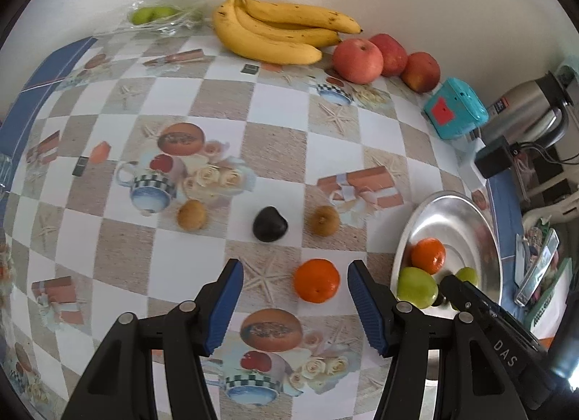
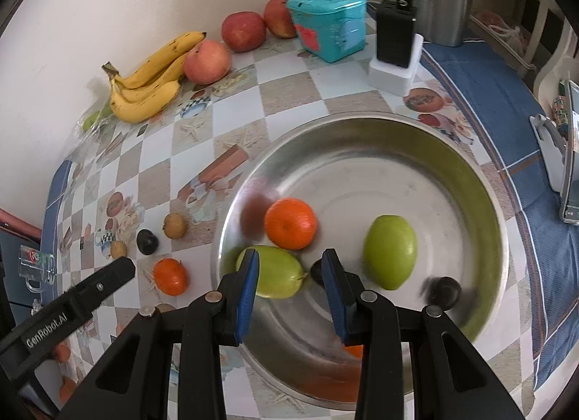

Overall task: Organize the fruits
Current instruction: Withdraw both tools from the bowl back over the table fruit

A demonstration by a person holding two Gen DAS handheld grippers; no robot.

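Note:
A steel bowl [image 2: 416,138] holds an orange [image 2: 290,223], two green fruits [image 2: 278,271] [image 2: 390,251] and two dark fruits [image 2: 443,292]. My right gripper [image 2: 290,268] is open and empty, low over the bowl's near side. The bowl [image 1: 466,217] also shows at the right of the left wrist view. My left gripper [image 1: 295,277] is open, with an orange [image 1: 317,280] on the table between its fingertips, nearer the right one. Beyond lie a dark fruit [image 1: 270,223] and two brown kiwis [image 1: 191,215] [image 1: 326,220].
Along the back wall lie bananas [image 1: 275,31], three red apples [image 1: 357,55], a bag of green fruit [image 1: 155,15] and a teal box [image 1: 454,109]. A steel flask [image 1: 524,112] and a black charger [image 2: 395,38] stand at the right. A glass mug [image 2: 36,264] sits at the left edge.

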